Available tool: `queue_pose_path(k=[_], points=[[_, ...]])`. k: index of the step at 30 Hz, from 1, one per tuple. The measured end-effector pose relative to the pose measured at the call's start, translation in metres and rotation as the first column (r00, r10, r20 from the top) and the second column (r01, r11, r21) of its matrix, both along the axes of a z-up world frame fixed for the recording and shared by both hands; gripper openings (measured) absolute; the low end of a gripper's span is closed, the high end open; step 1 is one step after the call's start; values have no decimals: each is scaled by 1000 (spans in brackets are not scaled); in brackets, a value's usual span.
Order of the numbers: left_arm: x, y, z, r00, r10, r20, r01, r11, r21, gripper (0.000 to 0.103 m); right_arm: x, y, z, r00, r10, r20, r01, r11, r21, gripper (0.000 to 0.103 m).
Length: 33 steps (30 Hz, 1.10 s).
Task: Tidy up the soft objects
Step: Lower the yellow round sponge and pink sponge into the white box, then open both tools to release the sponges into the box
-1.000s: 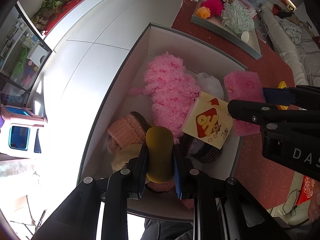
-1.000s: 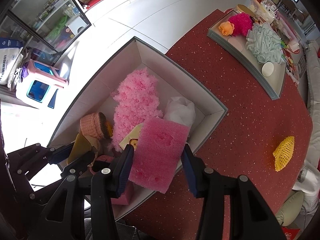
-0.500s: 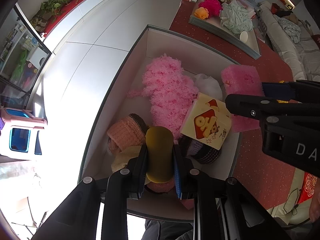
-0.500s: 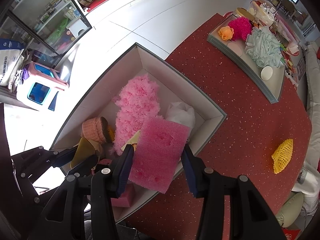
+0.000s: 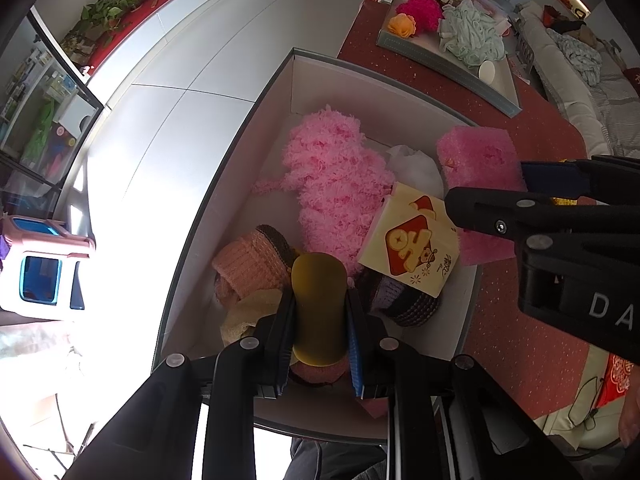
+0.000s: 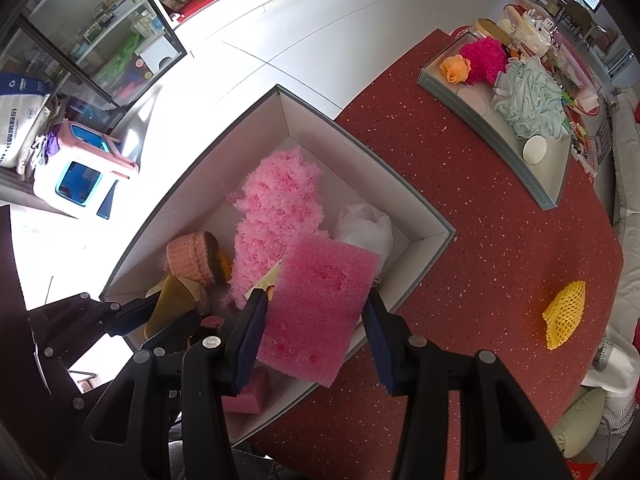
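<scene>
We hold both grippers over the box (image 6: 424, 216), pointing down into it, since that is where we judge the soft things are being gathered: the left gripper (image 5: 320, 312) is clamped narrow on a mustard pad (image 5: 319, 304) near the box's 7 o'clock corner. The right gripper (image 6: 316, 316) pinches a pink sponge (image 6: 316, 308) above the 5 o'clock rim. A yellow net (image 6: 565, 312) lies apart on the red table (image 6: 460, 184) at 3 o'clock, probably still to collect.
</scene>
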State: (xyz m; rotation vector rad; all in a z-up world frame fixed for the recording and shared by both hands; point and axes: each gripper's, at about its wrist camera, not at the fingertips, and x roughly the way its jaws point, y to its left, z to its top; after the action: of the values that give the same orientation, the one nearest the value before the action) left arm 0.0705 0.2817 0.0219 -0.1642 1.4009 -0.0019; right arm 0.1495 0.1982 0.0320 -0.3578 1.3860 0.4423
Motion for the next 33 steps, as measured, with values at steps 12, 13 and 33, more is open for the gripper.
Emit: queue_pose_path(k=[12,13,33], points=[[-2,-1,4,1000,1,12,-1,1000,28,48,-3,2,4,1000,15,17,-15,1000,14,59],[-3,-1,4,1000,2,13,-3,999,32,48,-3,2,5,1000,15,17,-15,1000,15,67],[-11,-1,6,1000,22,8,-23,997,67,53,-11,-28,6,998,-62,18,62,998,27,69]])
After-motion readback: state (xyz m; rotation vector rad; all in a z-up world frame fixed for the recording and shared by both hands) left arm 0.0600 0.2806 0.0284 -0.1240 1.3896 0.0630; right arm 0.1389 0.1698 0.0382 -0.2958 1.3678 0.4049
